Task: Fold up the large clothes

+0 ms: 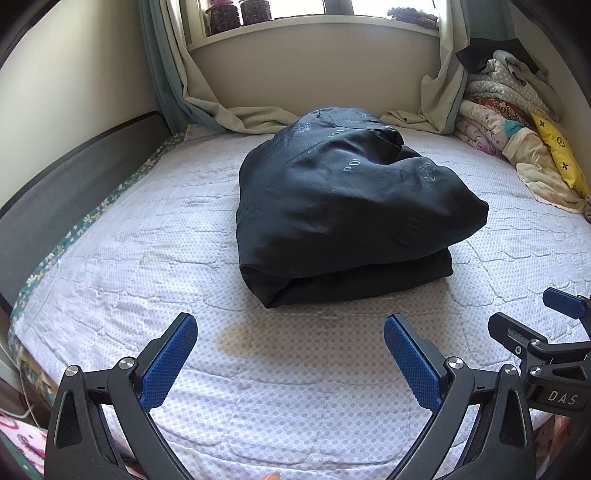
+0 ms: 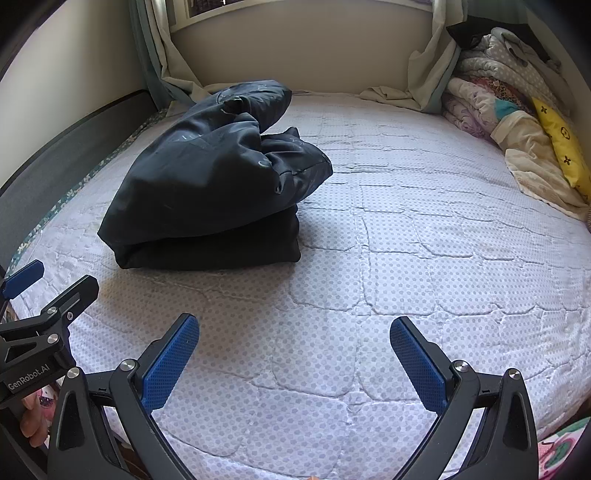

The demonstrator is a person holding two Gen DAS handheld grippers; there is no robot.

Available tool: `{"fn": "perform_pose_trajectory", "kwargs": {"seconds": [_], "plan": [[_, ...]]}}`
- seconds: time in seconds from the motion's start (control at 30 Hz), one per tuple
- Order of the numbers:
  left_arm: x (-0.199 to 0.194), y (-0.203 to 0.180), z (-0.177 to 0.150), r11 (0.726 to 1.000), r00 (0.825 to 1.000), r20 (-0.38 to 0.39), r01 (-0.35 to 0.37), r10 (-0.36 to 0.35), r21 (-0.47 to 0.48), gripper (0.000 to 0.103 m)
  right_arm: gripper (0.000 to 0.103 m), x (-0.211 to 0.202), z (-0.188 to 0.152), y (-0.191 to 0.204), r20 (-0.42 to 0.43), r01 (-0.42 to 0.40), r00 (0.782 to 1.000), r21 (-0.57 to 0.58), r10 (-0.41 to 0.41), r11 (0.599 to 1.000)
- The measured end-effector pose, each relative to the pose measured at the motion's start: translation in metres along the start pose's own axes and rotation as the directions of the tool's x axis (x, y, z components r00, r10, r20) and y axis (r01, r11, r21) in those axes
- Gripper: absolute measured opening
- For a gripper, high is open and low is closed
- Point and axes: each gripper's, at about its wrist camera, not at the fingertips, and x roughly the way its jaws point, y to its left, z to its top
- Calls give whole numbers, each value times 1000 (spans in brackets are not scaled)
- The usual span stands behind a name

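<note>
A large dark navy padded garment (image 1: 343, 206) lies folded into a thick bundle on the quilted bed (image 1: 110, 258), faint pale print on its top. In the right wrist view the same bundle (image 2: 210, 184) sits left of centre. My left gripper (image 1: 290, 332) hovers open above the near part of the mattress, short of the bundle's front fold, nothing between its blue pads (image 1: 170, 362). My right gripper (image 2: 293, 334) is open too, over bare quilt (image 2: 406, 258) to the right of the bundle. Each gripper shows at the edge of the other's view.
A heap of bedding and a yellow pillow (image 1: 557, 155) fill the far right corner. Curtains (image 1: 207, 99) drape onto the bed's far edge under a windowsill with jars (image 1: 236, 14). A dark padded headboard (image 1: 74, 188) runs along the left side. A yellowish stain (image 1: 236, 336) marks the quilt.
</note>
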Motion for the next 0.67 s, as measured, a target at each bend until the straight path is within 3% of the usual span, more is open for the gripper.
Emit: {"fn": "perform_pose_trajectory", "kwargs": {"seconds": [0.67], "plan": [[-6,3,-2,1000,1000,21,-21,21,4,103,103,-3,-1,-3,-3,1,1000,6,-1,1000]]}}
